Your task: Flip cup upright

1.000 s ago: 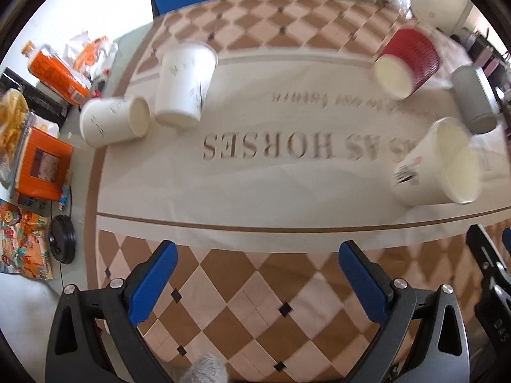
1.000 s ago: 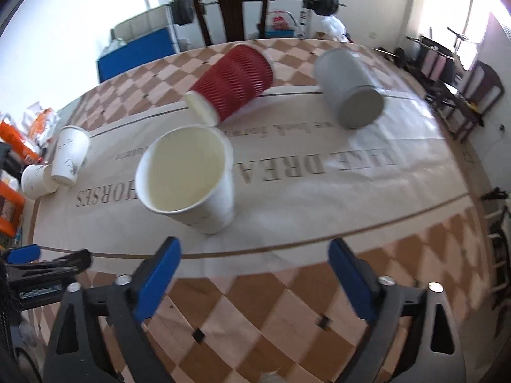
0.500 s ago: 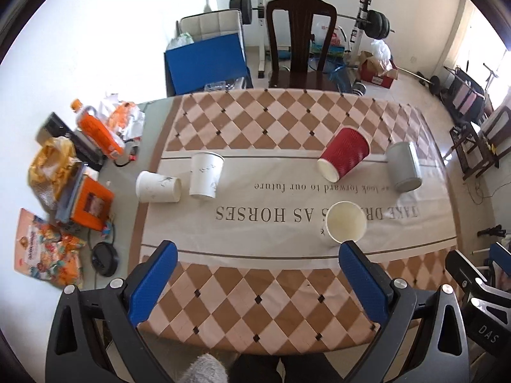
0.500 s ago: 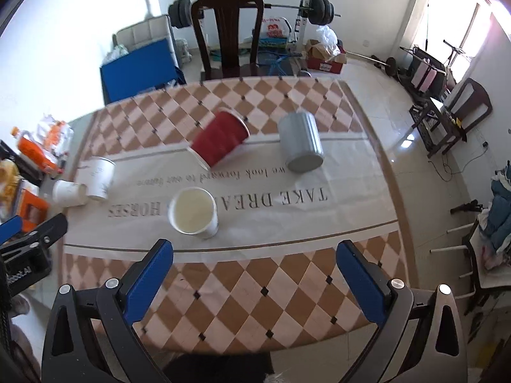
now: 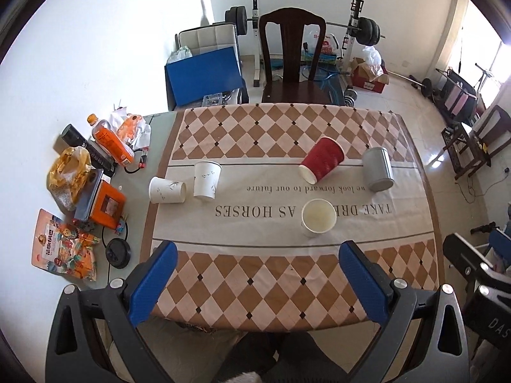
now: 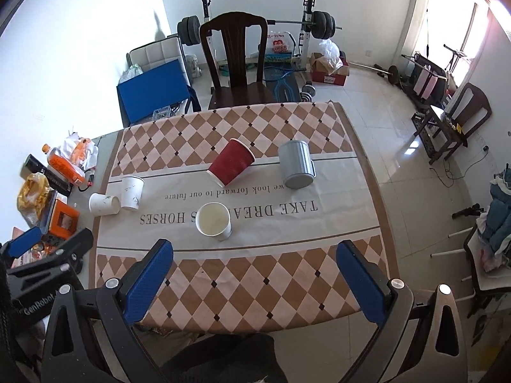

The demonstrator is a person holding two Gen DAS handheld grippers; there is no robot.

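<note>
Left gripper (image 5: 255,274) is held wide, empty, well back above the desk (image 5: 255,287). Far ahead-left a white cup (image 5: 167,190) is seen on its side, a second (image 5: 207,180) inverted beside it. Ahead-right of it, cream cup (image 5: 318,217) stands upright; red cup (image 5: 322,160) and grey cup (image 5: 377,173) lie tipped beyond. Right gripper (image 6: 255,274) is likewise spread, empty; probably retracted for overview.

A bright room with white walls and a shiny pale tile floor.

A dark wooden chair (image 5: 292,60) stands at the far side of the surface (image 5: 287,281). Behind the chair is a weight rack (image 6: 303,28) with a barbell. A blue board (image 5: 202,76) leans by the left wall (image 5: 95,48). Sunlight comes in from the right.
</note>
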